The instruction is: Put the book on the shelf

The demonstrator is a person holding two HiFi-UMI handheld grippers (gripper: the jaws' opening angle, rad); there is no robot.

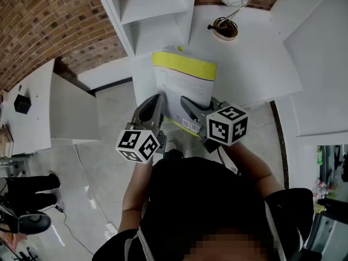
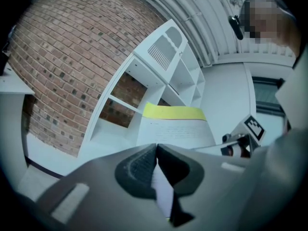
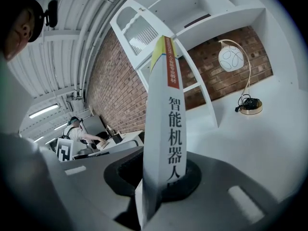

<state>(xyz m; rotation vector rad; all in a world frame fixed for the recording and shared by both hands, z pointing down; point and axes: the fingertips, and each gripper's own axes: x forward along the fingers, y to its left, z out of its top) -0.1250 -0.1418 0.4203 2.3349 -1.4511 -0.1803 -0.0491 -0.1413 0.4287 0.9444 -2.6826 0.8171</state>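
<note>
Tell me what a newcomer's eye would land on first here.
A white book with a yellow band sits at the centre of the head view, clamped by the left tool and the right tool. Just beyond it stands a white shelf unit against a brick wall, and a globe-shaded lamp rests on the white desk to the right.

Book point(image 1: 184, 83): white cover, yellow band along its far edge, black characters down the spine, held off the floor, near white open-compartment shelf point(image 1: 155, 16).
</note>
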